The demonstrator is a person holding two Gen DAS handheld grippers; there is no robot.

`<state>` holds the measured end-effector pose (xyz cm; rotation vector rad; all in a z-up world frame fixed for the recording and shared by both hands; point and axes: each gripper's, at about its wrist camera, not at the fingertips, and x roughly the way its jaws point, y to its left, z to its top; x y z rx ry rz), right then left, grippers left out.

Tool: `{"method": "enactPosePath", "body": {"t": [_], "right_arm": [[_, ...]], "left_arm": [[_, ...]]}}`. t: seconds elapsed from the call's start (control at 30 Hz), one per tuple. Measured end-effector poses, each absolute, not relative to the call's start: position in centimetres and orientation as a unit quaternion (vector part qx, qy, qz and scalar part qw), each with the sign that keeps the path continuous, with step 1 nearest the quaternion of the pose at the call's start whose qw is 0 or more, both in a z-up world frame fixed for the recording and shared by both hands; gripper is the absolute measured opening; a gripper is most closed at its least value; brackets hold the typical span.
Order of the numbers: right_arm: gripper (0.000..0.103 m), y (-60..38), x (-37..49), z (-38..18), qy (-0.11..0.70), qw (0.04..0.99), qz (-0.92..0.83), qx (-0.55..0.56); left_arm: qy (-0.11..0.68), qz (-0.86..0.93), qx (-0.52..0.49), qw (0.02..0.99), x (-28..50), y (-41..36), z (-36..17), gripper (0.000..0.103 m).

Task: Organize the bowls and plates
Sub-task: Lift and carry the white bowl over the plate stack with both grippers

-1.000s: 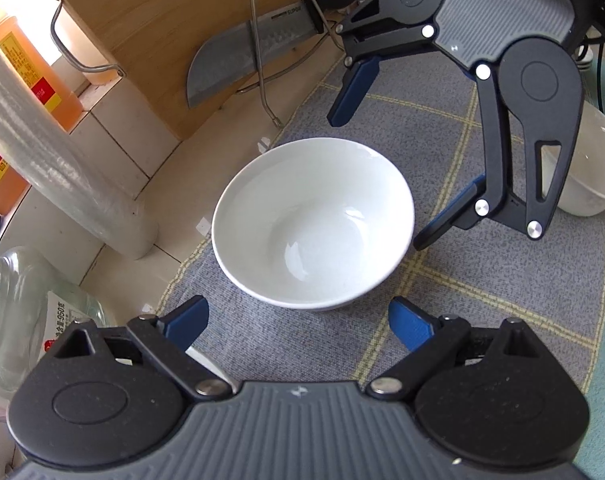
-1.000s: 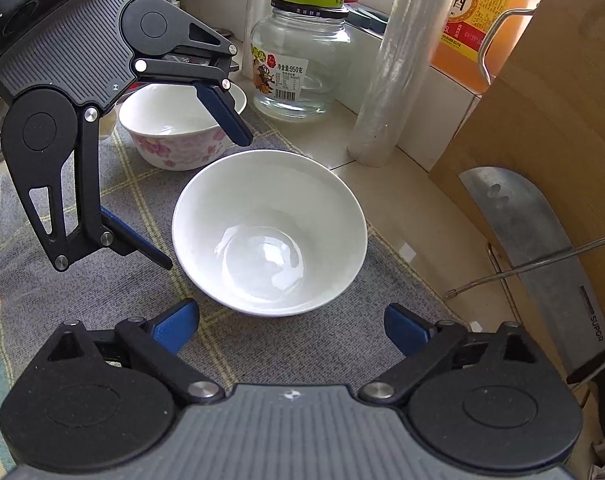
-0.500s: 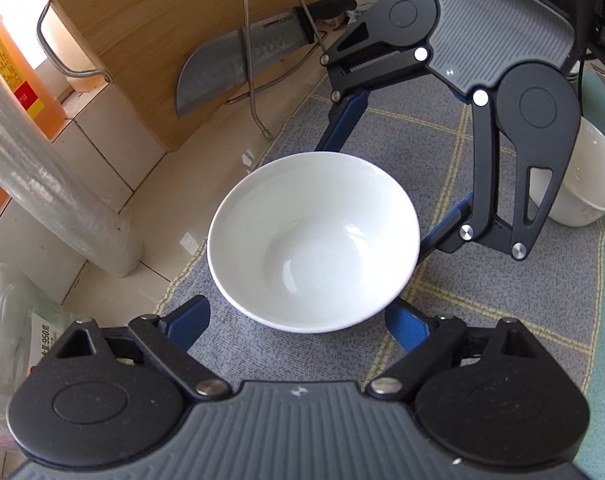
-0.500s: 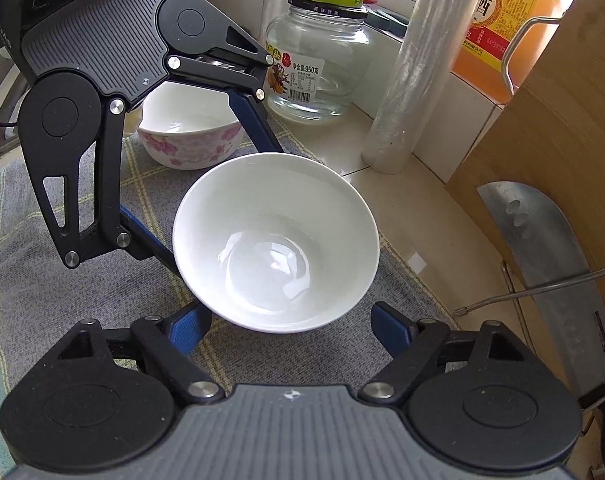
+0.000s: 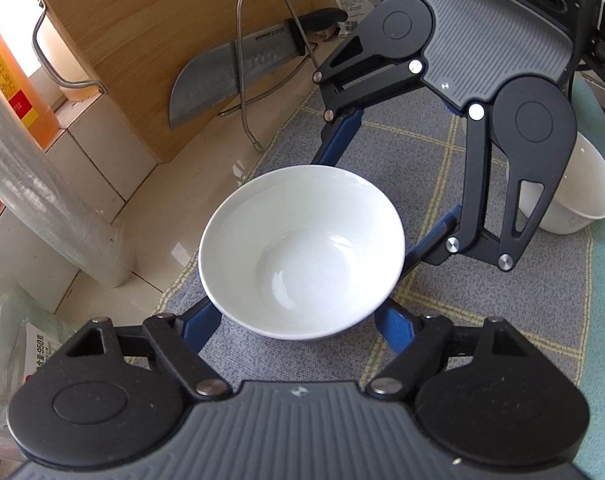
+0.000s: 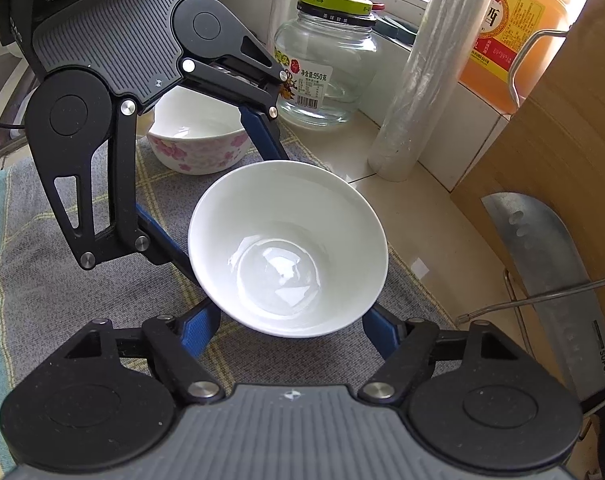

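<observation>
Both grippers are on the plain white bowl (image 5: 302, 252), which sits on the grey checked mat (image 5: 502, 300) on the counter (image 5: 206, 184), from opposite sides.

Left hand-held gripper (image 5: 298, 328): jaws have just been closing, blue pads now against the bowl's lower wall on both sides, so gripping it. Right hand-held gripper (image 6: 292, 330): also just been closing, pads tight to the wall on its side. Reads as gripped, though the contact itself is hidden under the rim.

Doing the lift well:
- Glazed, flared wall: the pads can ride down or slip. Confirm both grips before raising.
- Raise both hands together and keep the rim level. Uneven lift twists the bowl between four pads.
- Go straight up first. The film roll (image 5: 42, 200) and knife (image 5: 238, 68) on the rack stand near one side.
- Likely targets: the flowered bowl (image 6: 198, 140) or the other white bowl (image 5: 574, 200). I can't tell which.
- Lower centred, release only once seated.
</observation>
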<state>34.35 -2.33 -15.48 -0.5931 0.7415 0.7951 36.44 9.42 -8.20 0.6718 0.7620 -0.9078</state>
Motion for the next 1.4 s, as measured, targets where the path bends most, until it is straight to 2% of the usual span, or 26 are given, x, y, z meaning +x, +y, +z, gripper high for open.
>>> {"method": "enactPosePath", "body": {"t": [0.63,1.4], "right_arm": [[0.082,-2.9,31.0,-13.4,0.327,0.826,0.358,-0.288],[0.082,-5.5,21.7,-10.7,0.311,0.856,0.302,-0.282]], "left_arm": [[0.322,-0.418,0.324,0.785,32.9,8.8,-5.8,0.083],[0.273,-0.445,0.352,0.777,25.6,5.4,-2.4,0.083]]}}
